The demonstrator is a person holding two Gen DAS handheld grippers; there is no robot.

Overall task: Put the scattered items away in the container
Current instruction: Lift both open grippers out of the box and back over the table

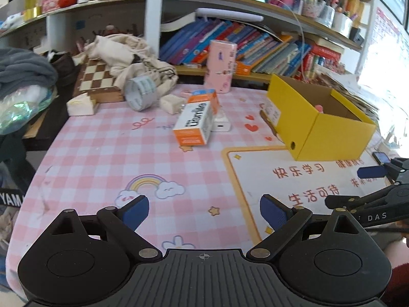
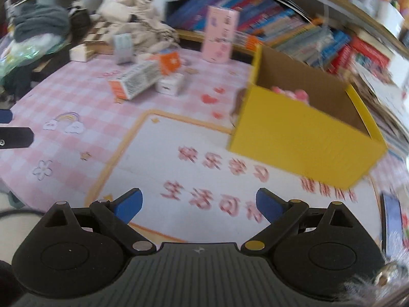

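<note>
The yellow box [image 1: 329,138] holds something pink [image 2: 294,93], while the orange-white carton [image 1: 195,120], the white charger [image 1: 221,122] and the tape roll [image 1: 140,92] are left on the table [image 1: 102,153]; the left gripper [image 1: 204,211] and the right gripper [image 2: 199,204] are held wide apart, gripping nothing.

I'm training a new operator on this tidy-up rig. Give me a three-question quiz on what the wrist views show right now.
1. True or false: the left claw is holding something.
2. What lies on the white charger? A) tape roll B) orange-and-white carton C) pink canister
3. Fill in: something ____-coloured already shows inside the yellow box.

Key: 1 false, both the left and the right claw are open and empty. 2 B, the orange-and-white carton. 3 pink.
</note>
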